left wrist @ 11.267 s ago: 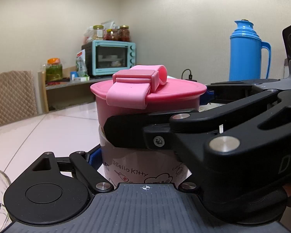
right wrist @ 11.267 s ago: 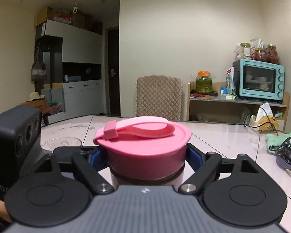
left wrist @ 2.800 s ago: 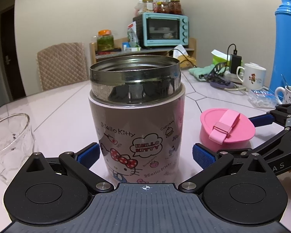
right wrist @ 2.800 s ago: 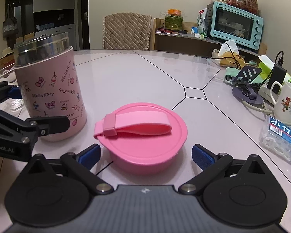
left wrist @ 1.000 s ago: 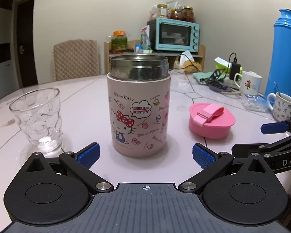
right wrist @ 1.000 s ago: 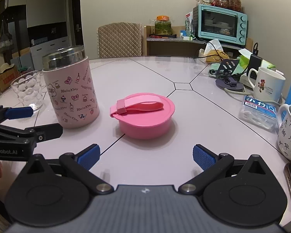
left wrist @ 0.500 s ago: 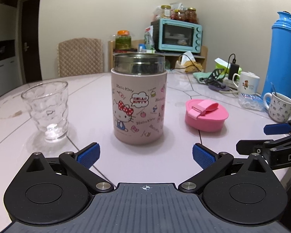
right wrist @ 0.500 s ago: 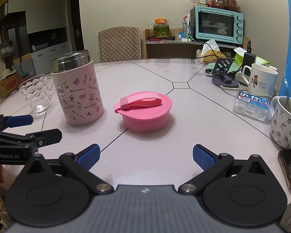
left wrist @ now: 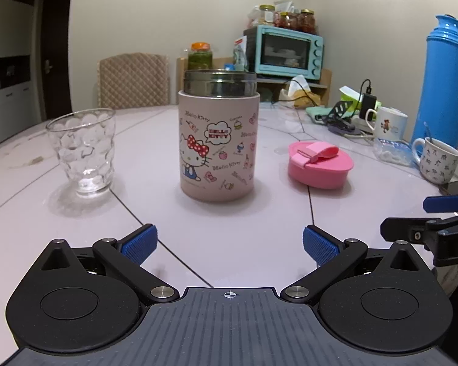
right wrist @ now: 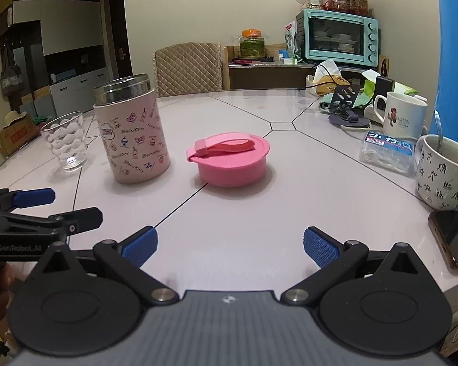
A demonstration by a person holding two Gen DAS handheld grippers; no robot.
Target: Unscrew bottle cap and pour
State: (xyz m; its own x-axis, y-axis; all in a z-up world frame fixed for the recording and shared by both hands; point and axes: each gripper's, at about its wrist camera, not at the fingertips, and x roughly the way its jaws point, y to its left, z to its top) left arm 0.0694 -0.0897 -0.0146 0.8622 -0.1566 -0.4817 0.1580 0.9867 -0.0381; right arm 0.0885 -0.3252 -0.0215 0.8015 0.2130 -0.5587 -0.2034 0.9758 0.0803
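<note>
Table [left wrist: 235, 213]: empty glass [left wrist: 81, 149] on the left, open pink flask [left wrist: 218, 140] upright in the middle, its pink cap [left wrist: 320, 164] lying apart on the right. Mug [left wrist: 436, 160], blue thermos [left wrist: 442, 82] and white cup [left wrist: 389, 123] crowd the far right edge; nothing stands between grippers and flask. Left gripper [left wrist: 229, 242] and right gripper [right wrist: 229, 244] both spread wide, holding nothing. Compared with half a second ago, both grippers have drawn further back; flask and cap appear smaller and stand where they were.
</note>
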